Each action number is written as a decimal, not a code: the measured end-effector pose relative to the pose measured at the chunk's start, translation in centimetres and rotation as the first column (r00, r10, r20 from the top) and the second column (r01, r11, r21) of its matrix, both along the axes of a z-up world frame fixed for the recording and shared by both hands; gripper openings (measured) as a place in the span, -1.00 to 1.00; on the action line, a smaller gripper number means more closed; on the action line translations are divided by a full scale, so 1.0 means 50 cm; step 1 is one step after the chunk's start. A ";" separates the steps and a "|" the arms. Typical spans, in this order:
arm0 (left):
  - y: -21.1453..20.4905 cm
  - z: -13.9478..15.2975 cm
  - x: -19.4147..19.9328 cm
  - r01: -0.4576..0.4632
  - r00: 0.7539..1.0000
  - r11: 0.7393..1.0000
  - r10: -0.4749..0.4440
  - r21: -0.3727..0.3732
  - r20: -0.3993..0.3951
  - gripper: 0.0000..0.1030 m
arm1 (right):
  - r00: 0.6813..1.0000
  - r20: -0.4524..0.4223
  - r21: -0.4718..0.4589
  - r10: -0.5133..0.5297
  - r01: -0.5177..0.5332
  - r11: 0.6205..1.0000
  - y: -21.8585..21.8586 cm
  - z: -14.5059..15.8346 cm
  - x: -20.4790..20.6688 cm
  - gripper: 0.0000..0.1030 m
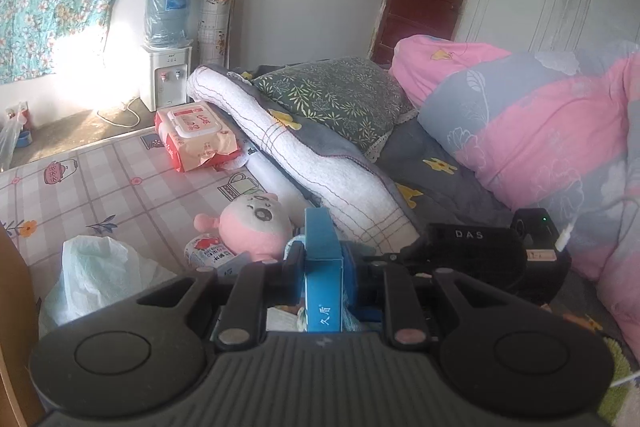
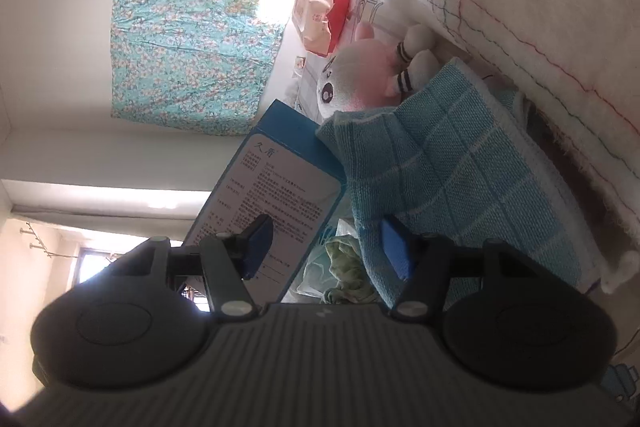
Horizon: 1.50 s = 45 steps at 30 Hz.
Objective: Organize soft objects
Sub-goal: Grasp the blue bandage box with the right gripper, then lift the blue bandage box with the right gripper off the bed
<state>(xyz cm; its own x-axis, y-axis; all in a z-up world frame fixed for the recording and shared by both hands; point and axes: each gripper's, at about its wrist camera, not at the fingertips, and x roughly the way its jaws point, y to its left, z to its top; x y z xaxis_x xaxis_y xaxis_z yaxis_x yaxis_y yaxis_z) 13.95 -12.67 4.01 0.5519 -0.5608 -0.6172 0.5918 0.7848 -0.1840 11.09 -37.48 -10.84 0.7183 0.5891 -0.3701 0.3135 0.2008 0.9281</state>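
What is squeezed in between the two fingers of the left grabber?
A tall blue box, clamped between the left gripper fingers, seen in the left wrist view.

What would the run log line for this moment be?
left gripper: shut on blue box | right gripper: open, beside teal towel | pink plush toy: on mat, untouched

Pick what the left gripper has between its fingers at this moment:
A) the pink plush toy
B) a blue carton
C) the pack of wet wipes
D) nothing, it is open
B: in the left wrist view the left gripper is closed on the narrow sides of the upright blue carton, while the pink plush toy lies behind it, untouched.
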 end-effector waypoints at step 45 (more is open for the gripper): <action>-0.097 -0.124 0.001 0.189 0.971 0.976 -0.169 0.109 -0.171 0.13 | 0.998 -0.034 -0.264 0.061 -0.067 0.962 -0.055 0.028 -0.047 -0.29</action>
